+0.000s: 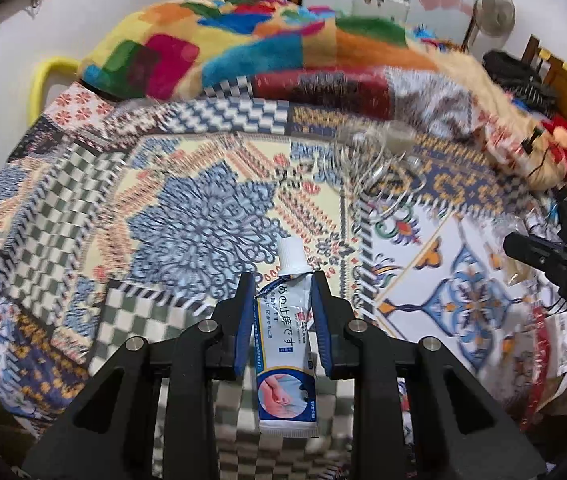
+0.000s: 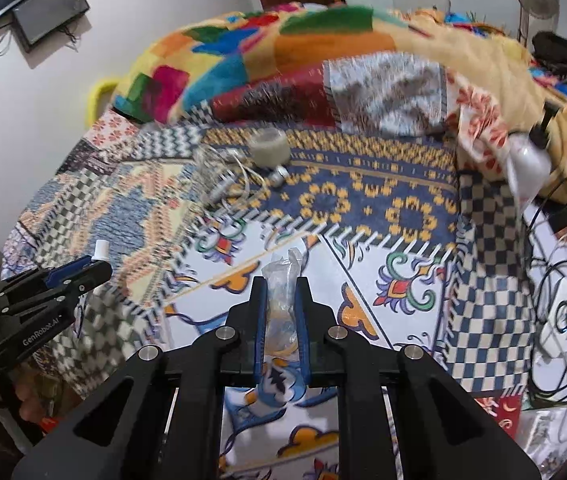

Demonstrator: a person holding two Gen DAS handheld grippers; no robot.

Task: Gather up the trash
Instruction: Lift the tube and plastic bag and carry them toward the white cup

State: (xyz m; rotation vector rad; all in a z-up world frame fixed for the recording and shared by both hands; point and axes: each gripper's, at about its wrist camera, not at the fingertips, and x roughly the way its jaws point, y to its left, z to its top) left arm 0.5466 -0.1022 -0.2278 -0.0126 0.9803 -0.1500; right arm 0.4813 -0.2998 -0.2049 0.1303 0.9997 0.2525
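Observation:
My left gripper (image 1: 281,280) is shut on a white and blue ointment tube (image 1: 283,344) with a white cap, held above the patterned bedspread (image 1: 187,208). The tube's cap also shows in the right wrist view (image 2: 101,250), in the left gripper (image 2: 83,270) at the left edge. My right gripper (image 2: 281,284) is shut on a crumpled clear plastic wrapper (image 2: 281,304). The right gripper's black tip shows at the right of the left wrist view (image 1: 519,246).
A tangle of white cable (image 2: 229,178) and a grey tape roll (image 2: 268,146) lie on the bed further back. A colourful plush blanket (image 1: 263,40) is heaped behind. Black cables and clutter (image 2: 563,280) lie along the right side. A fan (image 1: 493,10) stands at the back right.

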